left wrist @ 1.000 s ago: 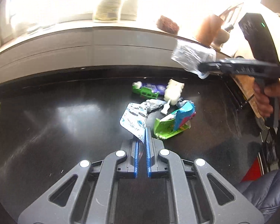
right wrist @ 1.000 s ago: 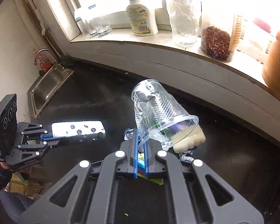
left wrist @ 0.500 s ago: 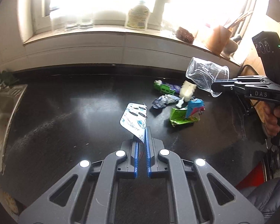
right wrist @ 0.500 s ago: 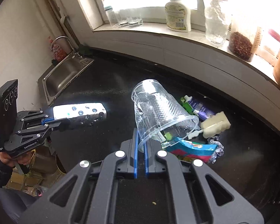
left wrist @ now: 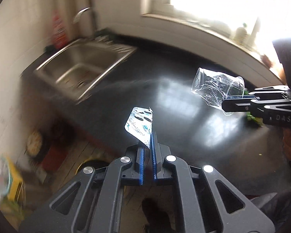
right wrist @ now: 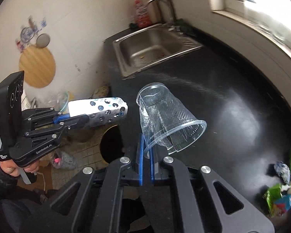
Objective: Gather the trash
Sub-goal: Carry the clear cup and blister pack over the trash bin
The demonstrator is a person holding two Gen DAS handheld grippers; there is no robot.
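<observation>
My left gripper (left wrist: 148, 136) is shut on a white wrapper (left wrist: 140, 123) printed with blue spots; in the right wrist view that wrapper (right wrist: 99, 111) sticks out of the left gripper (right wrist: 83, 119) over the counter's left end. A crumpled clear plastic cup (right wrist: 166, 120) is pinched by its rim in my shut right gripper (right wrist: 146, 137). From the left wrist camera, the cup (left wrist: 217, 88) hangs off the right gripper (left wrist: 229, 103) above the black counter (left wrist: 174, 101). A dark round bin opening (right wrist: 110, 143) shows on the floor below the counter edge.
A steel sink (right wrist: 151, 46) with a tap (right wrist: 160, 2) is set in the counter's far end. Leftover trash, a green and blue packet (right wrist: 278, 200) and crumpled foil (right wrist: 283, 169), lies at the counter's right. A yellow box (left wrist: 11, 180) and bags clutter the floor.
Both grippers have swung left along the counter, away from the trash pile toward the sink end, each rolling as it went. Wrapper and cup stayed gripped.
</observation>
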